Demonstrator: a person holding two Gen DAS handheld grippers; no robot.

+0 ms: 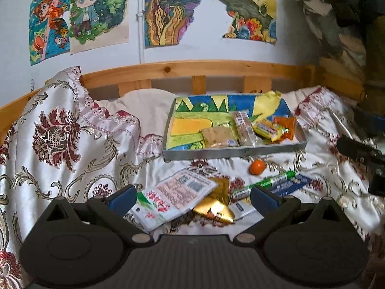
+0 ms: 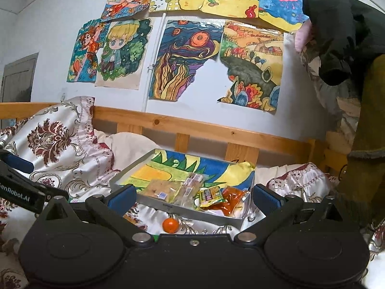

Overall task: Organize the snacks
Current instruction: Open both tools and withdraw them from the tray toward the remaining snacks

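A metal tray [image 1: 231,153] lined with a coloured drawing sits on the bed and holds several snack packets at its right end. In front of it lie a white printed packet [image 1: 175,196], a gold wrapper [image 1: 215,208], a green tube [image 1: 264,183], a blue packet [image 1: 292,184] and an orange ball [image 1: 257,167]. My left gripper [image 1: 192,198] is open and empty, low over the white packet and gold wrapper. My right gripper [image 2: 193,198] is open and empty, just in front of the tray [image 2: 182,213]; the orange ball [image 2: 170,225] lies below it.
A patterned satin cover [image 1: 72,144] is heaped at the left. A wooden bed rail [image 1: 192,69] runs behind the tray under a wall of drawings. The right gripper [image 1: 361,154] shows at the left wrist view's right edge. Dark clothing [image 2: 341,36] hangs at the right.
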